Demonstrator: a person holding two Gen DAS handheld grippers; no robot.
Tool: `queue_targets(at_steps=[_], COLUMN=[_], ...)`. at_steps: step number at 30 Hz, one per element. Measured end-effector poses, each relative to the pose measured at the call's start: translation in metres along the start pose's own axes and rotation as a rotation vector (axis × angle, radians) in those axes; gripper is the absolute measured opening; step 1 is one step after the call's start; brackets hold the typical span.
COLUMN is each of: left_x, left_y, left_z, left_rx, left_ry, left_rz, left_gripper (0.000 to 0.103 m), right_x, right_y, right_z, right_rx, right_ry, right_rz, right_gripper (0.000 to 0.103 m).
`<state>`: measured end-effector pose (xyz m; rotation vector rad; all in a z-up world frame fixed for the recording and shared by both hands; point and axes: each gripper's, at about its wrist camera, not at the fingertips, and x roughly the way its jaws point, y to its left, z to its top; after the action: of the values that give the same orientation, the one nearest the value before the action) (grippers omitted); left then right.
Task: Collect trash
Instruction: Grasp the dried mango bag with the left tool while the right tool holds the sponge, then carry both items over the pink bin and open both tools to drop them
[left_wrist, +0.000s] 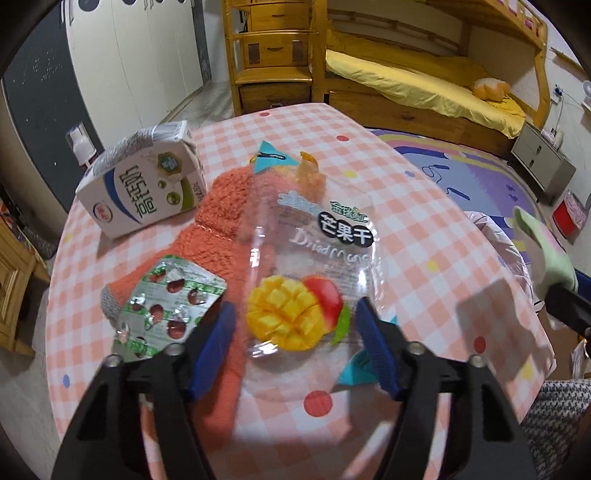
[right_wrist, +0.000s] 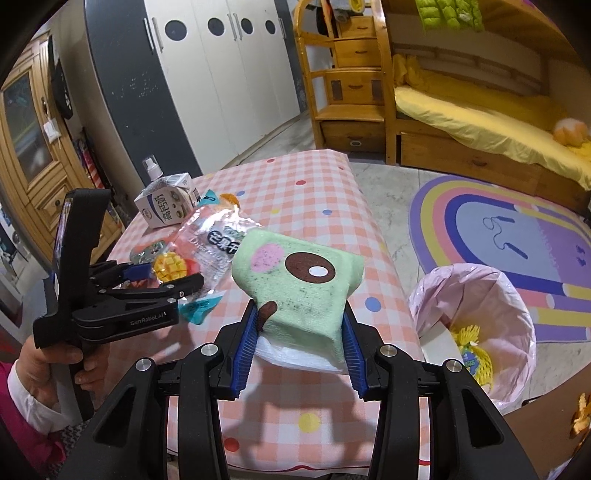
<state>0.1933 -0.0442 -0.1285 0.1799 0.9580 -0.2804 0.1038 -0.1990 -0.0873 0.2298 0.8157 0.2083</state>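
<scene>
Our left tongs (left_wrist: 295, 314) gape around the mango bag (left_wrist: 314, 258) on the desk (left_wrist: 424, 229); we must squeeze next. Right tongs (right_wrist: 299, 328) grip a green cloth (right_wrist: 299, 280) near the bin (right_wrist: 476, 332).

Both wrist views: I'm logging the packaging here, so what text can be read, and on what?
"高钙奶" on the milk carton.
"芒果干" and "Dried Mango", last letters unclear, on the clear mango bag.
"GenRobot.AI" on the left gripper.
Blister pack print and the bag's fine print: too small to read.
</scene>
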Motion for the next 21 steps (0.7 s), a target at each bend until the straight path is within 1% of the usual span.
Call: queue_targets(at_steps=[1, 2, 3, 4, 6, 10, 11, 13, 16, 17, 21], left_x=[-0.001, -0.003, -0.006, -0.011, -0.026, -0.066, -0.075, -0.096, -0.116, -0.122, -0.136], left_y=[-0.002, -0.003, -0.004, -0.004, -0.003, 0.003, 0.004, 0.01, 0.013, 0.013, 0.006], left_z=[0.0, 0.0, -0.001, -0.001, -0.002, -0.005, -0.006, -0.01, -0.014, -0.015, -0.023], left_rx=[0.01, 0.016, 0.015, 0.012, 0.005, -0.022, -0.028, -0.057, -0.086, -0.088, -0.075], left_ry=[-0.005, -0.011, -0.017, -0.03, -0.067, -0.148, -0.165, -0.197, -0.228, -0.24, -0.264], left_rz=[0.013, 0.025, 0.023, 0.018, 0.021, -0.032, -0.047, -0.112, -0.192, -0.208, -0.235], left_gripper=[0.042, 0.035, 0.031, 0.02, 0.017, 0.015, 0.014, 0.011, 0.01, 0.01, 0.01], right_x=[0.0, -0.001, -0.002, -0.003, -0.005, -0.007, -0.007, -0.008, -0.012, -0.014, -0.02], right_y=[0.0, 0.0, 0.0, 0.0, 0.001, -0.002, -0.002, -0.003, -0.003, -0.003, -0.007], right_z=[0.0, 0.0, 0.0, -0.001, -0.001, -0.002, -0.002, -0.002, -0.002, -0.002, -0.002], right_rx=[0.0, 0.0, 0.0, -0.001, -0.004, 0.005, 0.008, 0.013, 0.014, 0.015, 0.034], right_ry=[-0.001, -0.002, -0.005, -0.01, -0.017, -0.026, -0.025, -0.03, -0.053, -0.061, -0.09], right_rz=[-0.001, -0.002, -0.002, 0.0, 0.0, 0.006, 0.004, 0.0, -0.005, -0.006, -0.005], right_gripper=[0.043, 0.043, 0.043, 0.043, 0.043, 0.043, 0.043, 0.043, 0.043, 0.043, 0.043])
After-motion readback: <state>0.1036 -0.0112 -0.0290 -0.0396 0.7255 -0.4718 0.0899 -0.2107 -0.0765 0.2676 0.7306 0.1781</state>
